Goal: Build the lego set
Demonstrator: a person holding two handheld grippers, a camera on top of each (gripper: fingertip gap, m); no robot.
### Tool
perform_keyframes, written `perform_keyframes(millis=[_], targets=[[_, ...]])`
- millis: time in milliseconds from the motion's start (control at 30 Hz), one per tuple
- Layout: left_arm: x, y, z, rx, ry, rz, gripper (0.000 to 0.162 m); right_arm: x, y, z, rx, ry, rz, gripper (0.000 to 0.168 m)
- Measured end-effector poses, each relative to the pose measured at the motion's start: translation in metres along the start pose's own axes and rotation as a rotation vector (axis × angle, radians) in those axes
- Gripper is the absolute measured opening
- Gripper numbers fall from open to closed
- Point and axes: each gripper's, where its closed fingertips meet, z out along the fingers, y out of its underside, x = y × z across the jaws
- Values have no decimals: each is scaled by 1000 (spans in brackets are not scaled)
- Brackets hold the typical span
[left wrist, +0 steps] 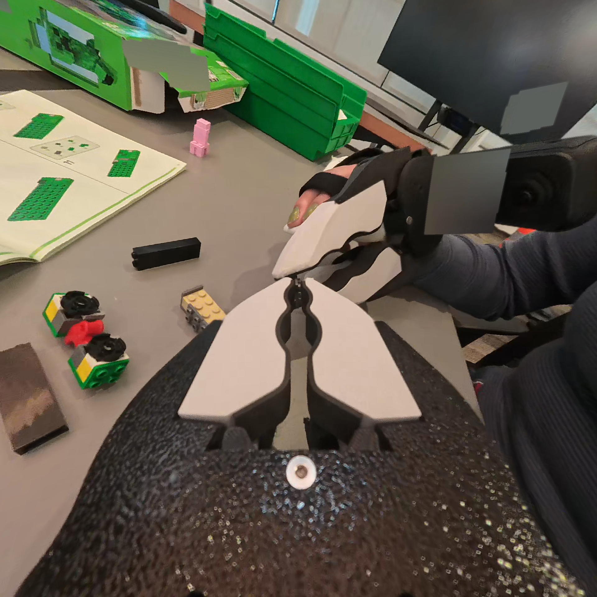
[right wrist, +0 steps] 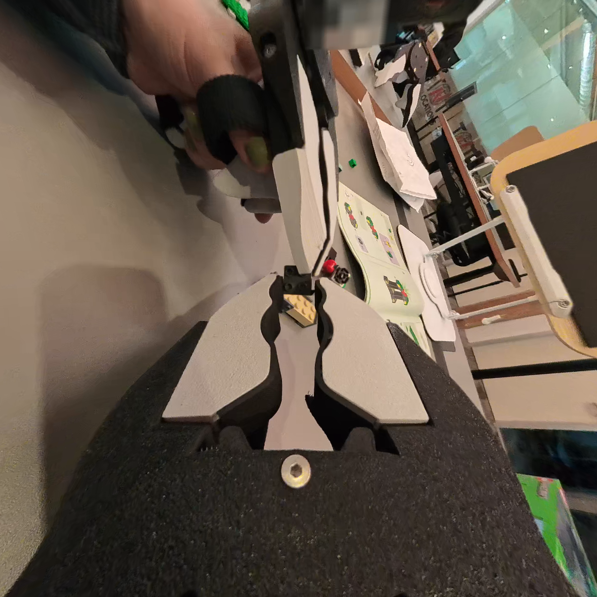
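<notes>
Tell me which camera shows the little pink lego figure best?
The left wrist view: the pink figure stands in plain sight on the grey table near the green box. The right wrist view doesn't show it at all.

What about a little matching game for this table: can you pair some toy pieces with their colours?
Things:
1. small figure
2. long block
3. studded brick
4. storage bin

Colours:
a. tan
b. green
c. pink
d. black

Pairs: 1-c, 2-d, 3-a, 4-b
</notes>
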Motion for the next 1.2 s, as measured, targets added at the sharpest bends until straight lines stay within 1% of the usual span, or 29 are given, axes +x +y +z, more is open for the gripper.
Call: perform_keyframes(millis=[33, 67, 100, 133, 167, 267, 400, 467, 533, 633, 733, 1000, 1100, 1200], targets=[[0, -2, -1, 11, -9, 16, 4, 0, 2, 0, -10, -8, 13, 18], [-2, -5, -3, 26, -27, 30, 11, 2, 7, 0, -30, -6, 33, 18], [-6, -6, -5, 30, -62, 47, 23, 4, 13, 0, -50, -2, 56, 18], [-13, -6, -8, 18, -114, 73, 31, 6, 19, 0, -69, -4, 86, 18], [-20, -3, -11, -7, -173, 105, 34, 7, 26, 0, -87, -15, 125, 18], [-34, 10, -10, -134, -318, 194, 36, 8, 39, -1, -107, -51, 247, 18], [-42, 32, -1, -327, -445, 276, 35, 3, 46, 0, -107, -126, 390, 18], [-44, 37, 2, -376, -492, 325, 33, 0, 48, 0, -111, -159, 438, 18], [-44, 36, 4, -377, -515, 349, 30, -4, 51, 0, -123, -190, 469, 18], [-48, 32, 0, -354, -542, 346, 32, -6, 55, -3, -141, -220, 493, 18], [-50, 31, -3, -334, -535, 314, 32, -11, 59, -6, -167, -258, 517, 18], [-55, 34, -5, -341, -529, 269, 36, -12, 67, -15, -189, -292, 549, 18], [-54, 36, -3, -356, -524, 267, 36, -11, 68, -15, -184, -289, 555, 18], [-54, 38, 1, -378, -531, 280, 38, -8, 59, -13, -128, -276, 552, 18]])
